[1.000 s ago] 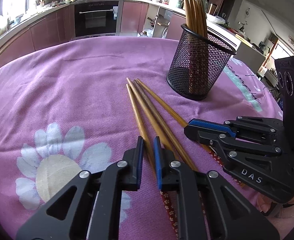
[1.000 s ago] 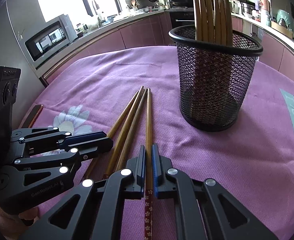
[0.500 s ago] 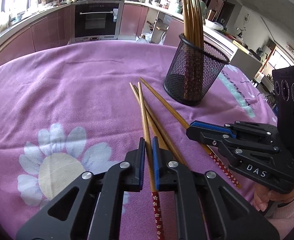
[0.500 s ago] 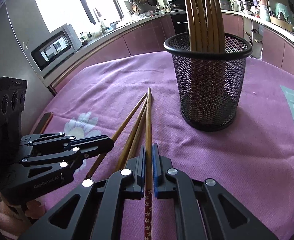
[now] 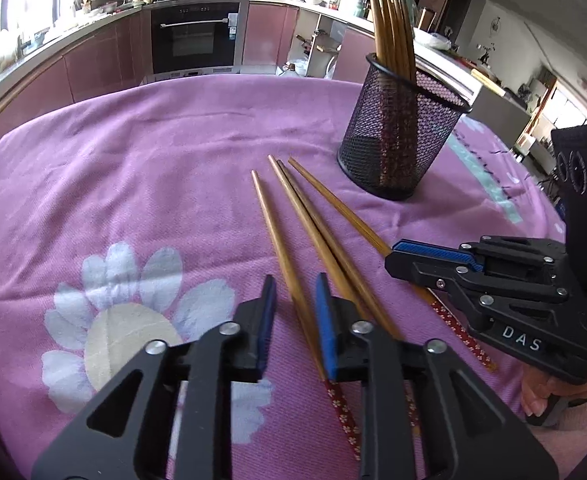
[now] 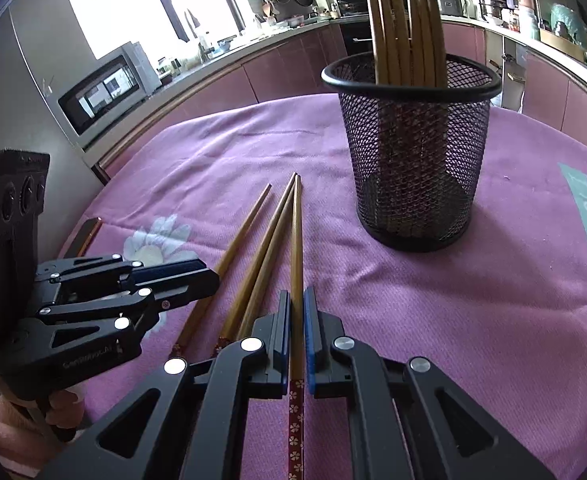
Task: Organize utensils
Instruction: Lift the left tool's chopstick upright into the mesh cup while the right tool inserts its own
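Left wrist: left hand-held gripper (image 5: pixel 293 316) jaws opening around a loose chopstick (image 5: pixel 281 248) | right wrist: right hand-held gripper (image 6: pixel 297 328) pinched another chopstick (image 6: pixel 296 248) beside mesh holder (image 6: pixel 413 152).

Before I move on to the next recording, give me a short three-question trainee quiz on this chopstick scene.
1. True or false: the right gripper has its jaws shut on a chopstick.
2. How many chopsticks lie on the purple tablecloth? A) two B) four C) six
3. Fill in: the upright chopsticks stand in a black ____ holder.

Key:
1. True; the pads press on the rightmost chopstick in the right wrist view.
2. B.
3. Mesh.

Trainer's note: the left gripper is opening its jaws; a chopstick lies between them.
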A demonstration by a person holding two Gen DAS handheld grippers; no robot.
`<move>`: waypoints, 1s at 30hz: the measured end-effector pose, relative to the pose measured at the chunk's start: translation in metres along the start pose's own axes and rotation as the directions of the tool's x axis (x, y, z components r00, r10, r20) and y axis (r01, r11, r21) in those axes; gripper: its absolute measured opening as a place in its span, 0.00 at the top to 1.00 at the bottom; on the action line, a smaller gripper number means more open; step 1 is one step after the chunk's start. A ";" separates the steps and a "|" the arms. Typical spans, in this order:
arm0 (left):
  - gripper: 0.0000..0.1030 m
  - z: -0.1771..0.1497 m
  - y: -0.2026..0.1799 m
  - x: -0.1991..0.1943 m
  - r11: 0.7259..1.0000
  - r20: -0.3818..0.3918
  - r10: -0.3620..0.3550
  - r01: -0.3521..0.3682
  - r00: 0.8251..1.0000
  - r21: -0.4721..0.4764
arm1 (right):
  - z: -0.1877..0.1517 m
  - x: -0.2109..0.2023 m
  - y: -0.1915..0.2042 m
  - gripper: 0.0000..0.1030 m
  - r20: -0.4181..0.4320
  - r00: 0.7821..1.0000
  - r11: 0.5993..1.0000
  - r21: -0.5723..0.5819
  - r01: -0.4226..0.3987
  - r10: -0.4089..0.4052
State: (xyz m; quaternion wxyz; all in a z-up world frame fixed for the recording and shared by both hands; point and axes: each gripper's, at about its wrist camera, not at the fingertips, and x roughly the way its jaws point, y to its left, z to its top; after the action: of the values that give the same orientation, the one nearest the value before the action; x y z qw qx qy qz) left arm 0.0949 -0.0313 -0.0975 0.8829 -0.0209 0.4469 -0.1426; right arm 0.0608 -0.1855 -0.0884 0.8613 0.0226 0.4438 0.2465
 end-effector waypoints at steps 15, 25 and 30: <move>0.92 0.010 -0.007 0.014 0.997 0.016 0.070 -0.070 0.997 0.036 | 0.010 0.014 0.012 0.94 -0.003 0.996 0.994 -0.075 0.084 -0.085; 0.93 0.008 -0.003 0.001 1.000 0.028 -0.002 0.002 1.000 -0.006 | 0.007 -0.001 0.002 0.95 0.032 0.999 0.999 -0.028 0.029 -0.028; 0.93 0.010 -0.001 -0.016 0.997 0.053 -0.068 0.069 0.996 -0.021 | 0.005 -0.019 0.001 0.95 0.069 0.997 1.000 -0.016 -0.027 0.028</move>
State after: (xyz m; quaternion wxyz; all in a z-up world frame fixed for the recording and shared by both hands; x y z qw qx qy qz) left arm 0.0938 -0.0286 -0.0787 0.8886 -0.0503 0.4242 -0.1671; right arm 0.0554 -0.1923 -0.0705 0.8727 0.0308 0.4115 0.2608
